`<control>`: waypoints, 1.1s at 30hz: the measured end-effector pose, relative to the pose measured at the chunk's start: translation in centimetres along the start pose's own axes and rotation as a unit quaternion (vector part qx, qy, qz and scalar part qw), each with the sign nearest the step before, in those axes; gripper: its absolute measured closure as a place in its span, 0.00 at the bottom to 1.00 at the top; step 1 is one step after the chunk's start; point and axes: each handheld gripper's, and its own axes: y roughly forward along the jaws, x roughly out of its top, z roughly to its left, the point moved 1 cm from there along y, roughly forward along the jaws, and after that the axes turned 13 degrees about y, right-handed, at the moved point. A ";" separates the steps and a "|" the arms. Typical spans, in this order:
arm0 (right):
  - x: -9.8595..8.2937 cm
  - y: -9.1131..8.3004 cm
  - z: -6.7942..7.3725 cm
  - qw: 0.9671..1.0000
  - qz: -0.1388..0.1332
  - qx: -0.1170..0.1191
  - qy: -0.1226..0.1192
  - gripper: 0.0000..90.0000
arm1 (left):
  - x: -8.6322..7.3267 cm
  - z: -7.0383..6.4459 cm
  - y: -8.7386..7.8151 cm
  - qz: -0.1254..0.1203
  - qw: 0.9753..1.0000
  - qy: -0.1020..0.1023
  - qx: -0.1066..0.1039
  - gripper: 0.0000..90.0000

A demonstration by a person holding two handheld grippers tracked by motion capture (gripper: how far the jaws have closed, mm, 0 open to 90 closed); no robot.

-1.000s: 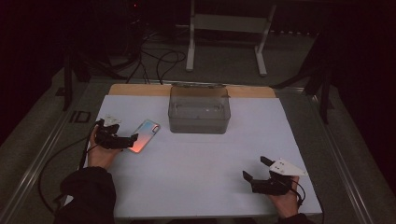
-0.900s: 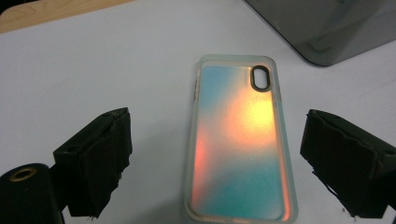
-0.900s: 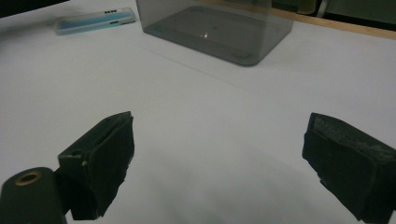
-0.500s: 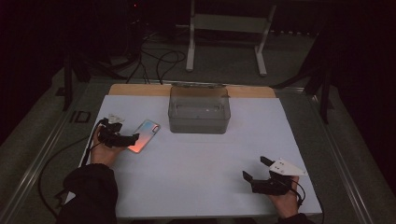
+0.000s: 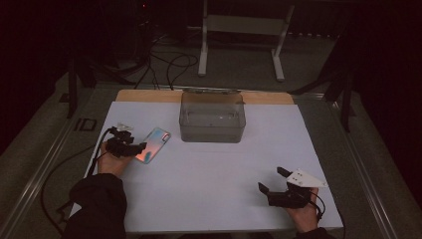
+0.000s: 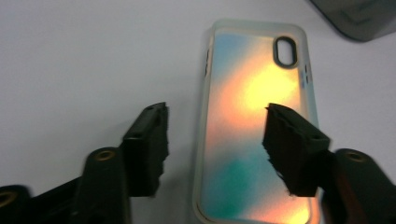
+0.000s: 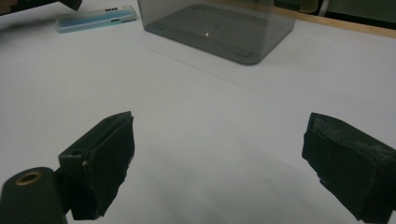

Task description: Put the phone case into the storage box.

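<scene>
Iridescent phone case (image 6: pixel 254 126) lies flat on the white bench (image 5: pixel 209 179) beside a smoky plastic bin (image 5: pixel 212 117), the left gripper (image 6: pixel 215 140) straddling it, jaws apart, ready to close; right gripper (image 5: pixel 276 185) idles open.

Glossy iridescent plastic phone case (image 6: pixel 254 121), smoky translucent plastic bin (image 5: pixel 212 117), matt white table sheet (image 5: pixel 209 174), bare wood edge (image 5: pixel 144 95)

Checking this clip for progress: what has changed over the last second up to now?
Very little. The left gripper has eased slightly toward the phone case, its open jaws now straddling the near end without closing on it. The case lies flat in the same place, the clear bin has not moved, and the right gripper rests open on the table as before.
</scene>
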 end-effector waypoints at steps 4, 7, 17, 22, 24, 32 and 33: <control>0.0 0.0 0.0 1.000 0.001 0.000 0.000 0.11 | -0.6 0.3 0.4 0.008 1.000 -0.008 -0.018 0.60; 0.0 0.0 0.0 1.000 0.002 0.000 0.001 0.11 | -0.8 0.5 0.7 0.015 0.999 -0.017 -0.027 0.70; 0.0 0.1 0.1 1.000 0.003 0.000 0.000 0.11 | -0.4 0.7 0.7 0.039 0.999 -0.001 -0.014 0.92; 0.0 0.1 0.1 1.000 0.002 0.001 0.000 0.11 | -0.1 0.4 0.6 0.054 0.998 0.030 -0.006 0.98; 0.0 0.1 0.0 1.000 0.002 0.001 0.000 0.11 | 0.1 0.2 0.6 0.059 0.997 0.047 0.003 0.99; 0.0 0.1 0.0 1.000 0.002 0.002 0.004 0.11 | -0.1 -0.2 0.0 0.043 0.997 0.058 0.020 0.99; 0.0 0.1 0.0 1.000 0.002 0.002 0.004 0.11 | -0.1 -0.2 -0.2 0.039 0.997 0.056 0.022 0.99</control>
